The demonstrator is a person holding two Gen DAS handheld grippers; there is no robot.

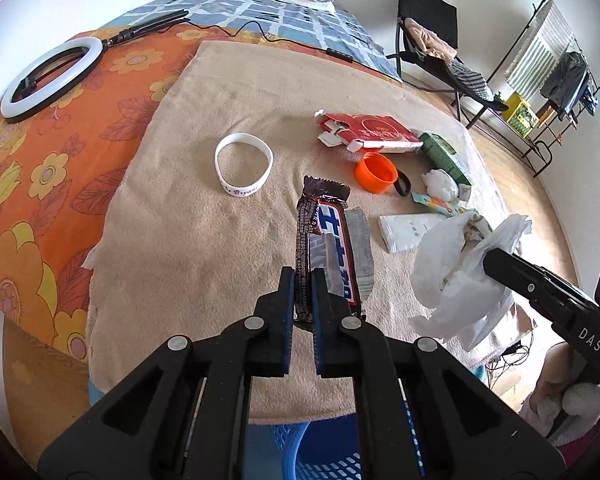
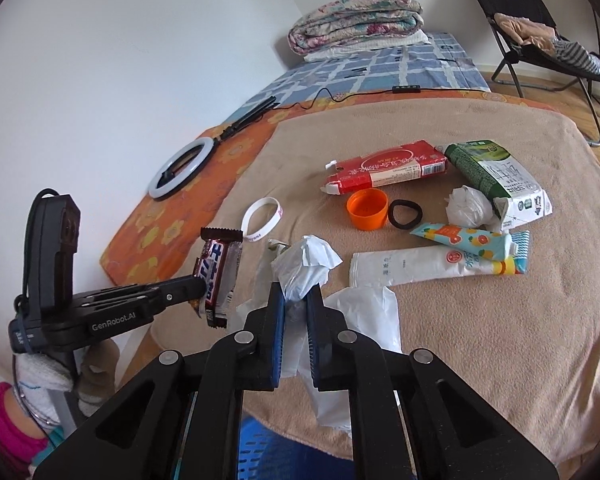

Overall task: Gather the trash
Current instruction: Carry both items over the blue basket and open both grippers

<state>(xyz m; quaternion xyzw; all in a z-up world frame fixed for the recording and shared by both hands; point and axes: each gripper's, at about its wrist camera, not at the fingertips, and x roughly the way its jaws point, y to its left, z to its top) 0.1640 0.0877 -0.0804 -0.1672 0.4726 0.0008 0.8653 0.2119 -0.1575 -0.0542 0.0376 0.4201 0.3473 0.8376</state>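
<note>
Left tool (image 1: 300,280) clamped on candy wrapper (image 1: 328,248), right tool (image 2: 296,296) on white plastic bag (image 2: 304,260), both above blue basket (image 2: 260,452); best released squarely over it.

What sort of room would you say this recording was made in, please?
Most likely a bedroom in a home: a bed with a folded quilt against the wall, a clothes rack and a folding chair draped with laundry.

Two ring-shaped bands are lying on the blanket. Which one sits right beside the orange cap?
The black hair tie. It lies against the orange cap, on the side toward the crumpled tissue. The white wristband lies apart on the cap's other side, nearer the ring light.
</note>
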